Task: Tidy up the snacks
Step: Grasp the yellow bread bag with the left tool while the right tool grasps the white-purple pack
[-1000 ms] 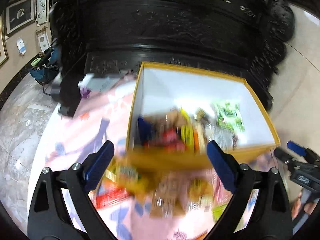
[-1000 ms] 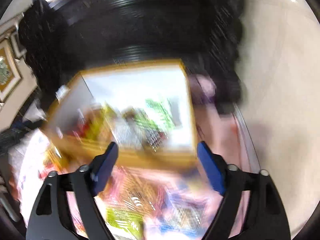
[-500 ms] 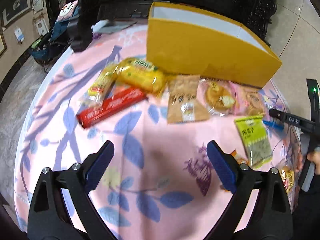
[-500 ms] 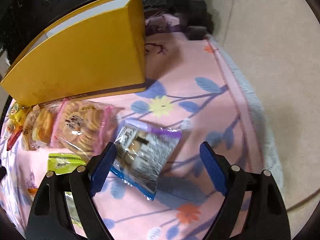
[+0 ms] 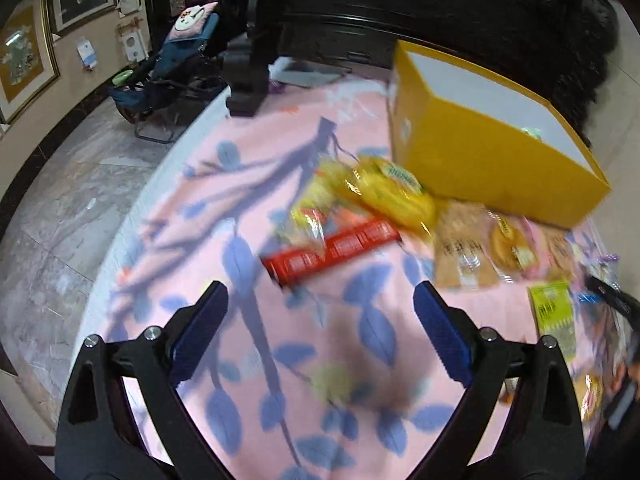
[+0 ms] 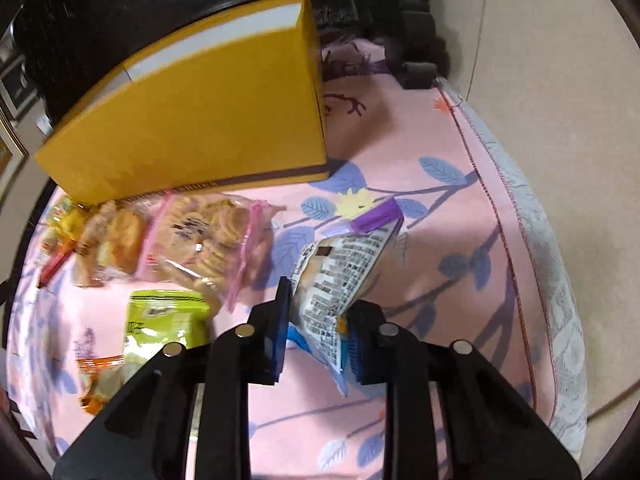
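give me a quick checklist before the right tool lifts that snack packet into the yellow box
1. Right tool shut on the white and purple snack packet: ok.
2. Grip placement: on the packet's near end only, the rest sticks out; secure hold cannot tell.
3. Yellow box top open: ok, white inside shows in the left view.
4. Path to the box: ok, bare tablecloth between.
5. Left tool open, empty, away from the box: ok.
6. Room inside the box: cannot tell.
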